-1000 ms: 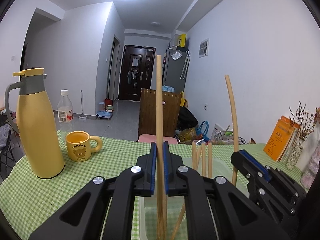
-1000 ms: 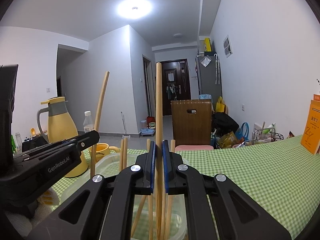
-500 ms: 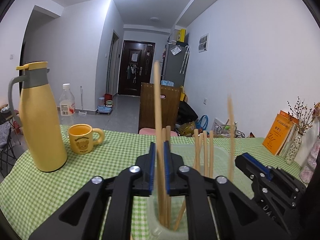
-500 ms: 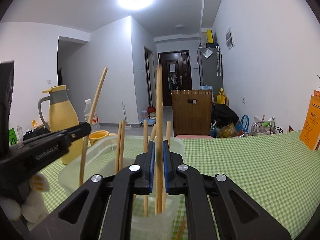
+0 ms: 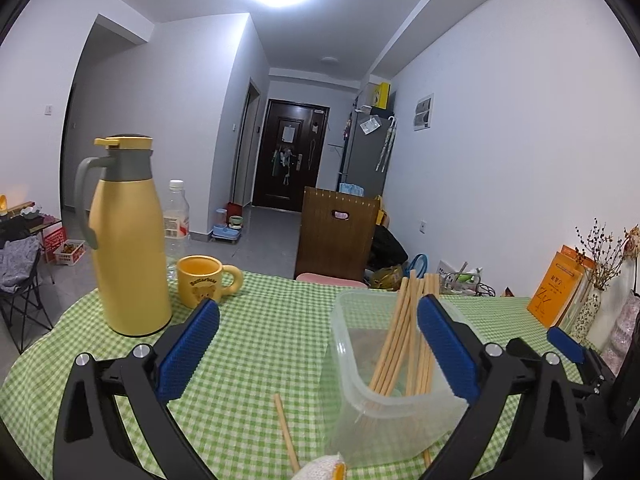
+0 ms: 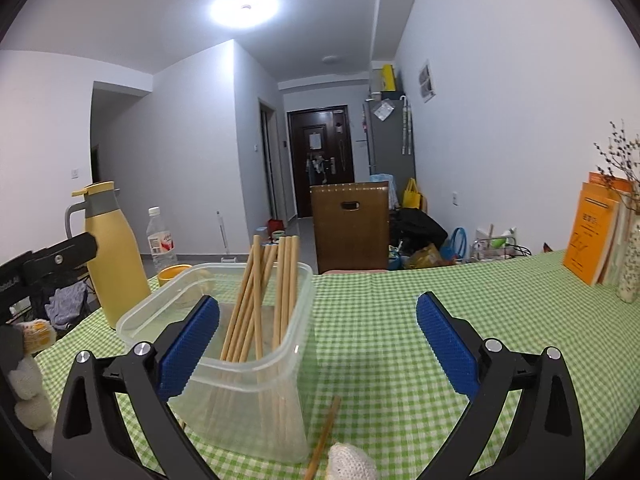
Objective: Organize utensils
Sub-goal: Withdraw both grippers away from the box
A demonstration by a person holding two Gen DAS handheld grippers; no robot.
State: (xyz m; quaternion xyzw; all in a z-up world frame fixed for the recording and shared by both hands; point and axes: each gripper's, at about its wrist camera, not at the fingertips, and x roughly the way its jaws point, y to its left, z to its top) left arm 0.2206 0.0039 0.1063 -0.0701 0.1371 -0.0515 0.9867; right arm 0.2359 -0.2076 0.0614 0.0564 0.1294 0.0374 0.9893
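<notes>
A clear plastic container [image 5: 384, 412] stands on the green checked tablecloth [image 5: 272, 340] with several wooden chopsticks [image 5: 400, 344] leaning inside it. It also shows in the right wrist view [image 6: 256, 404], with its chopsticks [image 6: 276, 300]. My left gripper [image 5: 318, 344] is open and empty, its right finger beside the container. My right gripper [image 6: 318, 344] is open and empty, its left finger in front of the container. A loose chopstick [image 5: 286, 432] lies on the cloth left of the container; one also lies by the container in the right wrist view [image 6: 324, 436].
A yellow thermos jug [image 5: 124, 240], a plastic bottle [image 5: 176, 220] and a yellow mug [image 5: 202, 280] stand at the left. Orange books [image 6: 592, 236] and a vase of dried flowers [image 6: 628, 264] stand at the right. A white knitted object [image 6: 352, 464] lies near the front.
Both grippers have opened and let go of their chopsticks, which now lean in the container. Both grippers have drawn back and lowered.
</notes>
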